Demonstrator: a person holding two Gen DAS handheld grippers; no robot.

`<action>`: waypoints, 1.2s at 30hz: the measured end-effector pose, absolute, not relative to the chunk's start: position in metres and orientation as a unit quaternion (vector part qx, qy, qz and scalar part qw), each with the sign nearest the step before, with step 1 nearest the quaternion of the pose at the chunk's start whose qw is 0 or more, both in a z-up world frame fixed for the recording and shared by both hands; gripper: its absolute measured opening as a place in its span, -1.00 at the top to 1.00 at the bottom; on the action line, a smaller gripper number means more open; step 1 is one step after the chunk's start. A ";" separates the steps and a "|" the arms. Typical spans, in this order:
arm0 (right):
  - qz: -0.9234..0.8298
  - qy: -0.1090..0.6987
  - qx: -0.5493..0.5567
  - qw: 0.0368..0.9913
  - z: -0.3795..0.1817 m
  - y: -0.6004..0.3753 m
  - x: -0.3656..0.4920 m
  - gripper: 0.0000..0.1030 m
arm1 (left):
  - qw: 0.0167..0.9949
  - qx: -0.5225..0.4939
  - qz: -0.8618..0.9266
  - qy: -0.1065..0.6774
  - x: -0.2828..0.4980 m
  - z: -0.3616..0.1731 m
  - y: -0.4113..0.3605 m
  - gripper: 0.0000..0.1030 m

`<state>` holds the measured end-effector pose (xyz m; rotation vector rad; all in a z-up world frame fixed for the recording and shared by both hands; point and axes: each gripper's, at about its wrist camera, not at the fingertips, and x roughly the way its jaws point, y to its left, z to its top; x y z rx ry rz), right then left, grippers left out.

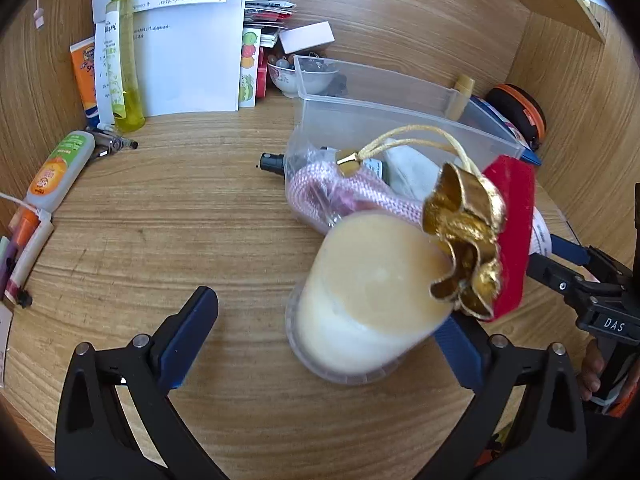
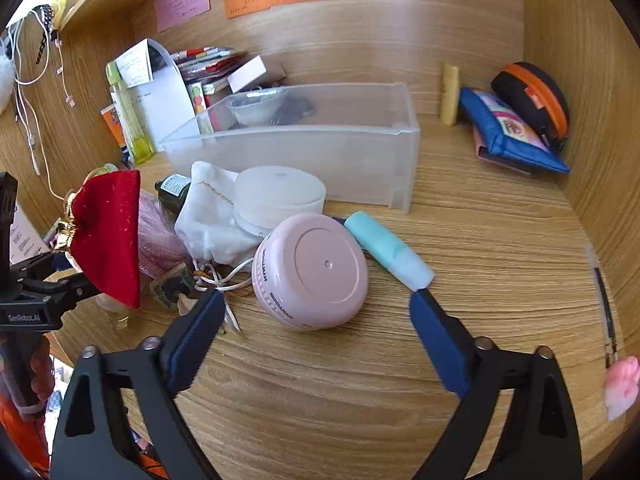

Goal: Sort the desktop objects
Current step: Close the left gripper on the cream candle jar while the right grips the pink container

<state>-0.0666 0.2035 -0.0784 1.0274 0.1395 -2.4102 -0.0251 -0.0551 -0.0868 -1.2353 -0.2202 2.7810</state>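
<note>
In the left wrist view my left gripper (image 1: pixel 332 336) is open; a cream candle jar (image 1: pixel 360 296) with a red and gold bow (image 1: pixel 492 240) lies by its right finger (image 1: pixel 460 348), not clamped. Behind it lie a pink knitted pouch (image 1: pixel 320 196) and a clear plastic bin (image 1: pixel 384 108). In the right wrist view my right gripper (image 2: pixel 316 320) is open, with a pink round case (image 2: pixel 312 272) lying between and just beyond its fingertips. A mint tube (image 2: pixel 388 250), a white round jar (image 2: pixel 280 196) and a white cloth bag (image 2: pixel 208 216) lie beside the bin (image 2: pixel 320 148).
Papers (image 1: pixel 180 60), a yellow spray bottle (image 1: pixel 124 52) and tubes (image 1: pixel 60 168) stand at the left. A bowl (image 1: pixel 300 74) sits behind the bin. A blue pouch (image 2: pixel 508 132) and an orange-black case (image 2: pixel 532 100) lie in the right corner. Wooden walls enclose the desk.
</note>
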 end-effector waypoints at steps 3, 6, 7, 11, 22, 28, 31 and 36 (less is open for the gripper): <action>-0.883 0.051 0.389 0.257 -0.082 0.199 -0.072 -0.57 | 0.047 -0.405 0.910 -0.068 -0.029 -0.088 -0.052 -0.95; -0.879 0.045 0.398 0.260 -0.085 0.196 -0.080 -0.51 | 0.062 -0.416 0.905 -0.067 -0.033 -0.090 -0.048 -0.56; -0.878 0.042 0.399 0.261 -0.086 0.196 -0.082 -0.48 | 0.066 -0.421 0.902 -0.069 -0.034 -0.092 -0.047 -0.53; -0.874 0.025 0.409 0.262 -0.091 0.197 -0.089 -0.39 | 0.062 -0.418 0.904 -0.064 -0.035 -0.093 -0.043 -0.48; -0.872 -0.005 0.408 0.270 -0.095 0.204 -0.088 -0.21 | 0.032 -0.389 0.919 -0.056 -0.029 -0.086 -0.044 -0.21; -0.877 -0.014 0.397 0.271 -0.086 0.210 -0.084 -0.21 | 0.015 -0.381 0.922 -0.070 -0.027 -0.080 -0.057 -0.12; -0.879 -0.014 0.391 0.273 -0.083 0.211 -0.081 -0.21 | 0.006 -0.381 0.921 -0.074 -0.025 -0.081 -0.061 -0.12; -0.880 -0.017 0.386 0.275 -0.079 0.214 -0.077 -0.21 | -0.008 -0.381 0.921 -0.082 -0.019 -0.080 -0.068 -0.12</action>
